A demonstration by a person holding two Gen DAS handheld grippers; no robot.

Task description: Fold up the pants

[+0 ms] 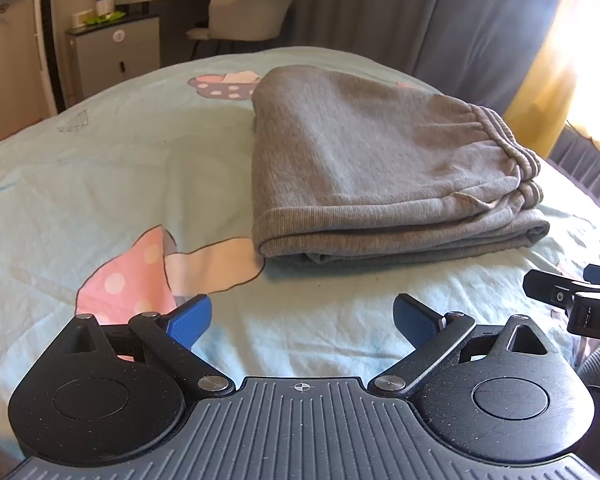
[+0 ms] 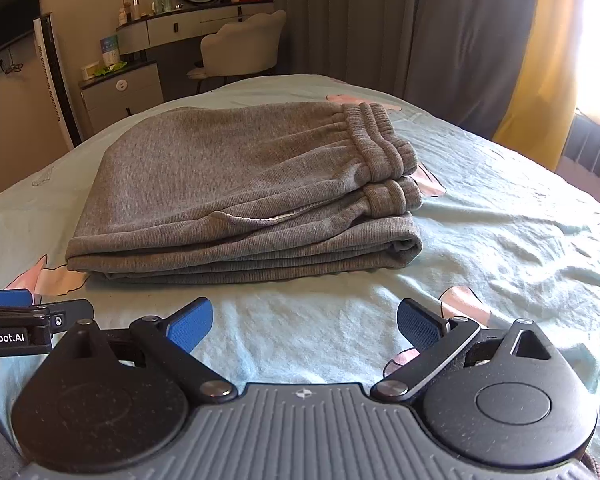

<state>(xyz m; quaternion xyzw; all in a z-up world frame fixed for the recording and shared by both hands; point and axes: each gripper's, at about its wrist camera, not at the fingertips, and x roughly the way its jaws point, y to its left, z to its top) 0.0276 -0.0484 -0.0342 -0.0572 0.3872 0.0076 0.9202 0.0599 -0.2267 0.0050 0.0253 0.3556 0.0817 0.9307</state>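
Grey sweatpants (image 1: 372, 168) lie folded into a thick rectangle on the bed, their ribbed waistband on the right side; the right wrist view shows the same pants (image 2: 236, 184) stacked in several layers. My left gripper (image 1: 302, 320) hovers open over the sheet, a short way in front of the stack's near edge, with nothing between its blue pads. My right gripper (image 2: 305, 326) is open too, just short of the stack and holding nothing. Each gripper shows at the edge of the other's view: the right one (image 1: 572, 300), the left one (image 2: 28, 316).
The bed carries a pale blue sheet (image 1: 100, 184) printed with pink cartoon shapes. Behind it stand a beige chair (image 2: 240, 48), a dressing table with bottles and a round mirror (image 2: 198, 20), a small cabinet (image 2: 124, 96), grey curtains (image 2: 360, 28) and a bright yellow curtain (image 2: 540, 48) at right.
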